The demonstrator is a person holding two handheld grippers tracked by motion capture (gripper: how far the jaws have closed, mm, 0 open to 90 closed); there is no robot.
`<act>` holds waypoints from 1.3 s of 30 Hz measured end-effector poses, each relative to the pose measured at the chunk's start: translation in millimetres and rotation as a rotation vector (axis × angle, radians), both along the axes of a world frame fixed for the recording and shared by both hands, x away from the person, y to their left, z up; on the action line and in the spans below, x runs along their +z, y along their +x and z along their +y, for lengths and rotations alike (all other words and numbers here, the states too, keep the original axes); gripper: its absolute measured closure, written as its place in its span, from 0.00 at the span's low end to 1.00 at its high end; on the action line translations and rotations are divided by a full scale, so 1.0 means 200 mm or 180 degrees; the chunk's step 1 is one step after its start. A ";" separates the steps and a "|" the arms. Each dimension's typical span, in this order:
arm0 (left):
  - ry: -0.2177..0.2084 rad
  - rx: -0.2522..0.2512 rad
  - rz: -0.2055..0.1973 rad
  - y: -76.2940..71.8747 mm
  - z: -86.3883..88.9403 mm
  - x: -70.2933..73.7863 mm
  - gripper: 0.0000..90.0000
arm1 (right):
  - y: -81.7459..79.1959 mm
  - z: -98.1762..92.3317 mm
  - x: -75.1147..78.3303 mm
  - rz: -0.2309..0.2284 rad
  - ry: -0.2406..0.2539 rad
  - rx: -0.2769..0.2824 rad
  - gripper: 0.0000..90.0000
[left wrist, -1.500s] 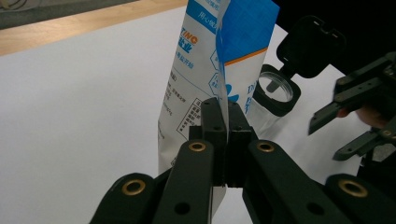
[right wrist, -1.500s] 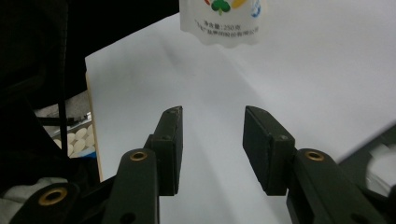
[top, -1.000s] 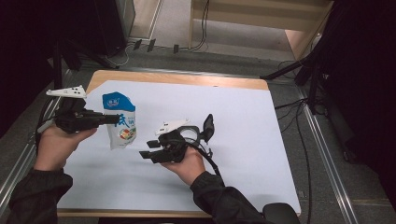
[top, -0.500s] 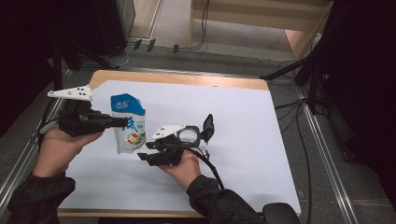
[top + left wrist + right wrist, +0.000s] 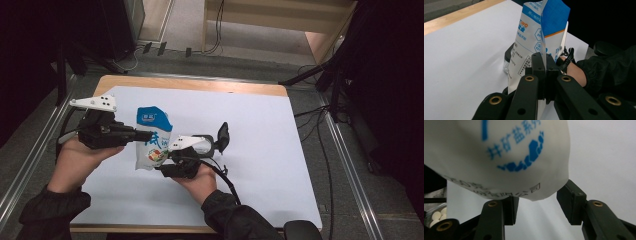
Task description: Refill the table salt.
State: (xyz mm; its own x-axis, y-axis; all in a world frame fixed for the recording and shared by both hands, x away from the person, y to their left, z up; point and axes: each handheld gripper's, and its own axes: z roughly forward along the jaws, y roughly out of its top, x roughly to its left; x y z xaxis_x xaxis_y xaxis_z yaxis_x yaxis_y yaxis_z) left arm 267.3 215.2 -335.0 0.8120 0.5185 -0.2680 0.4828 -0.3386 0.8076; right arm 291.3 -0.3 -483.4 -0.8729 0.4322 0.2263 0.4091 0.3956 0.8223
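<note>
We log one blue-and-white pouch (image 5: 152, 140), edge pinched in our closed left tool (image 5: 145, 135), its bottom between our right tool's (image 5: 162, 167) half-open jaws.

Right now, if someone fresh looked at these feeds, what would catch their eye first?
The blue-and-white pouch, held up off the white table left of centre, with the left gripper shut on its edge. Next, the right gripper beneath it, its jaws either side of the pouch's bottom corner; whether they press on it is unclear.
</note>
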 end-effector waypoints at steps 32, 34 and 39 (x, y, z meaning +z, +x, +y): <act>-0.0207 0.0067 -0.0018 0.01 -0.04 0.01 1.00 | -0.02 -0.03 -0.04 -0.0096 0.0114 -0.0191 0.56; -0.0198 0.0053 -0.0014 0.01 -0.05 0.02 1.00 | -0.02 -0.03 -0.04 -0.0146 0.0128 -0.0201 0.57; -0.0062 0.0170 0.0027 0.03 -0.06 -0.02 1.00 | -0.04 -0.04 -0.02 -0.0262 0.0152 -0.0170 0.60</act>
State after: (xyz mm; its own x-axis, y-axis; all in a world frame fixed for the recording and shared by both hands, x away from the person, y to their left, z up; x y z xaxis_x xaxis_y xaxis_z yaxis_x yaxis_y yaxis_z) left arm 272.7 203.6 -339.8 0.7809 0.5558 -0.2852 0.5066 -0.2964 0.8096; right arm 282.8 -8.7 -487.3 -0.8653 0.4692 0.1763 0.3590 0.3345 0.8713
